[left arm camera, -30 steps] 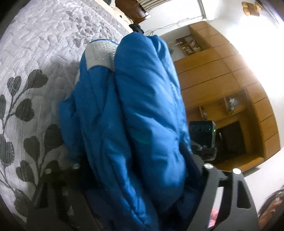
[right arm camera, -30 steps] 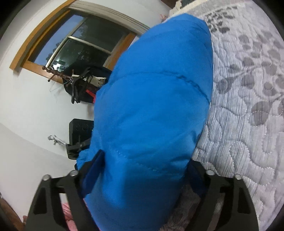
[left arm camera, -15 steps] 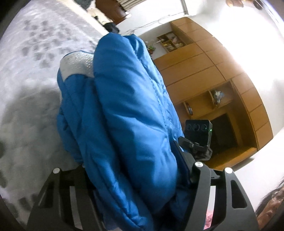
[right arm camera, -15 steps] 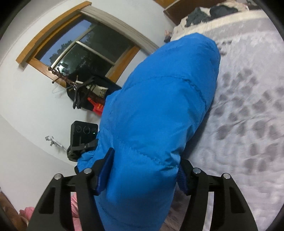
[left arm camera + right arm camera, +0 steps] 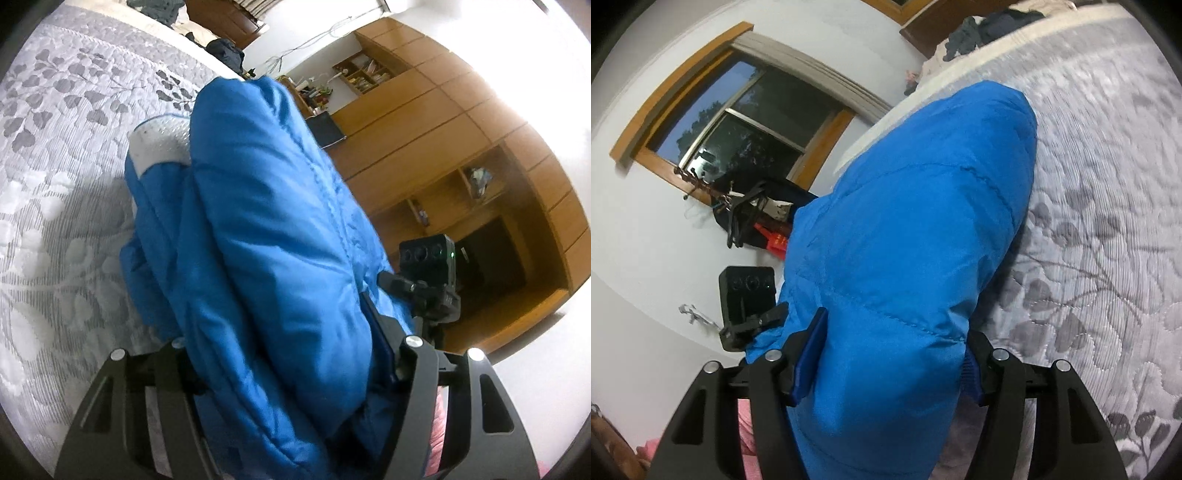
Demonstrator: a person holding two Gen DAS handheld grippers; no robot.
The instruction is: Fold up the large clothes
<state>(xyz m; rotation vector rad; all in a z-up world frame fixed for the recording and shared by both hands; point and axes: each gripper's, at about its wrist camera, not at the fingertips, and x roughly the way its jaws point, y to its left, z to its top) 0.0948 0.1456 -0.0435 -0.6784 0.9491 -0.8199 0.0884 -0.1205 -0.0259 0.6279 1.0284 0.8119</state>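
Blue puffer jacket [image 5: 266, 236] is bunched up thick and held up off the bed, with both grippers clamped onto it. The left gripper [image 5: 288, 365] has its two black fingers spread fairly wide, but only because there's a fat wad of padded fabric stuffed between them; the jaws press into the jacket from both sides. Same deal with the right gripper [image 5: 886, 365]: its blue-padded fingers [image 5: 809, 358] squeeze a quilted roll of the jacket, which sticks out ahead of it and droops toward the bedspread [image 5: 1108, 221].

From the left side you can see a white, dotted lining patch [image 5: 162, 142] peeking out at the jacket's far end, just beside the outer blue shell. The bedspread [image 5: 55, 147] under it is grey quilted stuff with a darker leaf print.

Around the room: a wooden wall unit [image 5: 461, 147] with shelves on one side, and a wood-framed window [image 5: 738, 122], dark outside, on the other. A small black camera on a stand [image 5: 428, 266] sits close behind the jacket, and it shows up in the right view too [image 5: 746, 295]. Dark clothes are piled at the far end of the bed [image 5: 990, 26].
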